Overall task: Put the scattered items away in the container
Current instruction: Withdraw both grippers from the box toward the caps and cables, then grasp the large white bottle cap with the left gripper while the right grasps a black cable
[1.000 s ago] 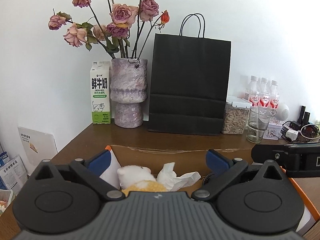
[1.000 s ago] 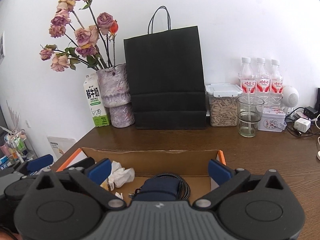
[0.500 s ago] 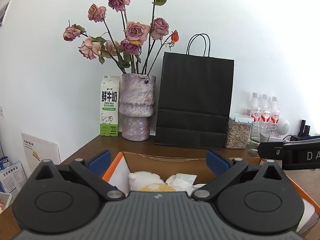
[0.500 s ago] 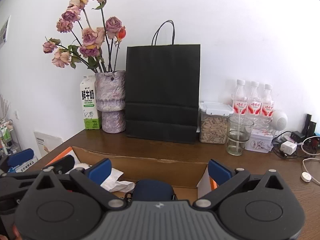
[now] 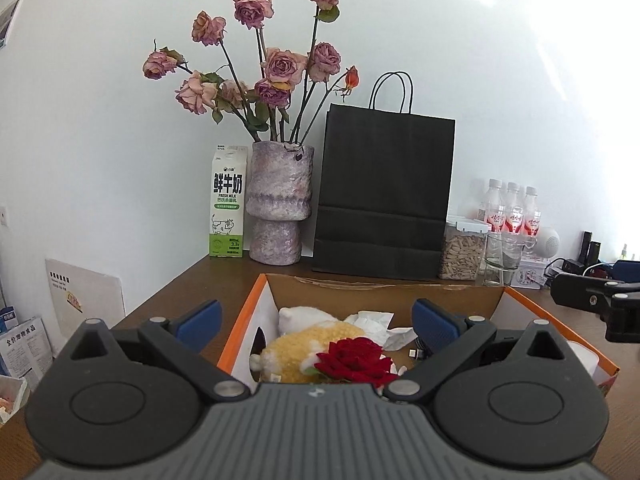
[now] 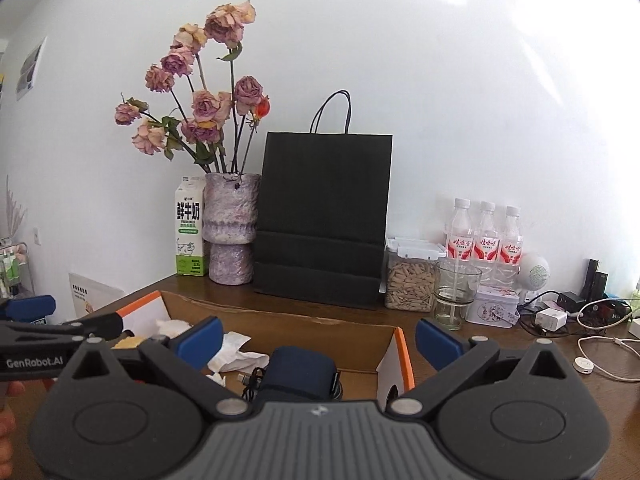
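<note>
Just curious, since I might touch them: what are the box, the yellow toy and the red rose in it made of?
The box looks like corrugated cardboard: brown, matte, with a ragged top edge. The yellow toy seems plush, with a fuzzy nap. The red rose has soft, matte petals; real or fabric, I cannot tell.

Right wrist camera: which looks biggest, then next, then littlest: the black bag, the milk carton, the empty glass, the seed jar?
1. black paper bag, by far the biggest.
2. milk carton.
3. seed jar and empty glass look about alike; the glass stands a bit nearer the camera, so I won't rank those two.
</note>
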`<state>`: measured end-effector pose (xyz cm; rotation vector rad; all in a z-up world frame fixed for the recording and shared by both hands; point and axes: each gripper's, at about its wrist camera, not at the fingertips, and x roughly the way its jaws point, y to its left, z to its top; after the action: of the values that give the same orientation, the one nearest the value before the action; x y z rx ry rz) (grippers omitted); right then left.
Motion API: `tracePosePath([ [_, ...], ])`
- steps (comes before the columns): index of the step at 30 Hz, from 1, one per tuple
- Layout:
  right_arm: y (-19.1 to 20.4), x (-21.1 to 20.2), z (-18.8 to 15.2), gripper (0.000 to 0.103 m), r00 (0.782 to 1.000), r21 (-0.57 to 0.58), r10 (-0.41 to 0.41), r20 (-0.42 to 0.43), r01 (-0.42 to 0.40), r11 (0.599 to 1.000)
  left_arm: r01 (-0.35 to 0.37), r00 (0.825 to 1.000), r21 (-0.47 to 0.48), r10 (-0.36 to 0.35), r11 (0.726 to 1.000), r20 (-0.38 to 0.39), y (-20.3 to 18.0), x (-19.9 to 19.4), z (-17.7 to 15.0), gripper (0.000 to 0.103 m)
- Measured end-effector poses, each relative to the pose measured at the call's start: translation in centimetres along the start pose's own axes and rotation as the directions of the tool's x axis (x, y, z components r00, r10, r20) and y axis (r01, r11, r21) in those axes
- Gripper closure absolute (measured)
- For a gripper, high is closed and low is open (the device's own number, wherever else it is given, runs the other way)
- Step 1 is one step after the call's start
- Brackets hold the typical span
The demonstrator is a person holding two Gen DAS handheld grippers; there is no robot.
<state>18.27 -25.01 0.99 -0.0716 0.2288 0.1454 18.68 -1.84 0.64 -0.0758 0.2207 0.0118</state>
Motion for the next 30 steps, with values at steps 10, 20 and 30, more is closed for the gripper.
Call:
tracePosePath([
  [10,-0.5,-3.8,-4.4,0.0,0.995,0.038,0.002,-0.097,0.002,0.999,-0.021,0.999,-0.004,0.021,1.0,-0.049,1.3,-3.4,-2.4,0.0],
  [20,-1.2,-5.5,-7.4,0.0,0.962,0.09,0.076,-0.263,-0.054,0.994,0.067,0.962,-0.008,-0.067,0.998,-0.265,1.7,-5.6,-4.5,0.0],
  [30,-0.8,-4.3,-9.0,0.0,0.932,0.096,0.101,-0.348,-0.072,0.993,0.149,0.926,0.097,-0.104,0.984,-0.362,-0.9,-5.7,-6.6,0.0],
])
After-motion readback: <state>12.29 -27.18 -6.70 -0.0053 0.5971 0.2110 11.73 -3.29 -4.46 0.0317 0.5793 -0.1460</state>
